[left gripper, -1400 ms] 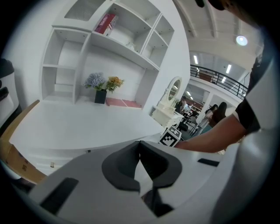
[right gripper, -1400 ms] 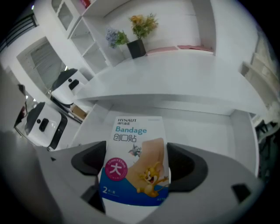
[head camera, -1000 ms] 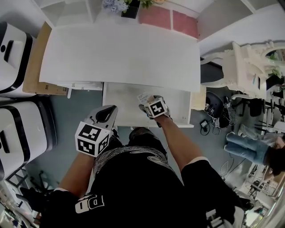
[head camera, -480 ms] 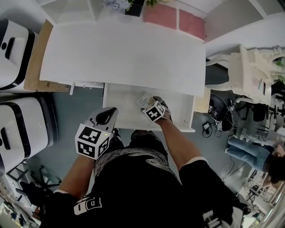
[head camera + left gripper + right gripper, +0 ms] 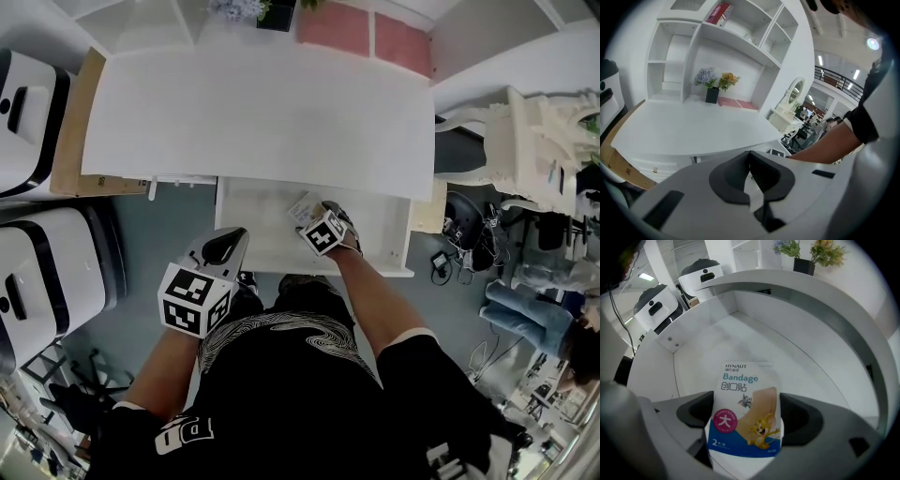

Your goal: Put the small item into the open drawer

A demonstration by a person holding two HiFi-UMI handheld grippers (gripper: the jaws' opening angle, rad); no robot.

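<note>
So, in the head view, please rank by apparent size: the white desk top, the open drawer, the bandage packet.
Largest: white desk top.
Then: open drawer.
Smallest: bandage packet, partly hidden by the right tongs.

The rear of the drawer (image 5: 380,234) seems hidden under the desktop (image 5: 262,112).

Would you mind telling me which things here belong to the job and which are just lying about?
In the job: bandage packet, right gripper shut on it, open drawer.

Just about: left gripper, shut and empty; flower pot; red box; white machines.
</note>
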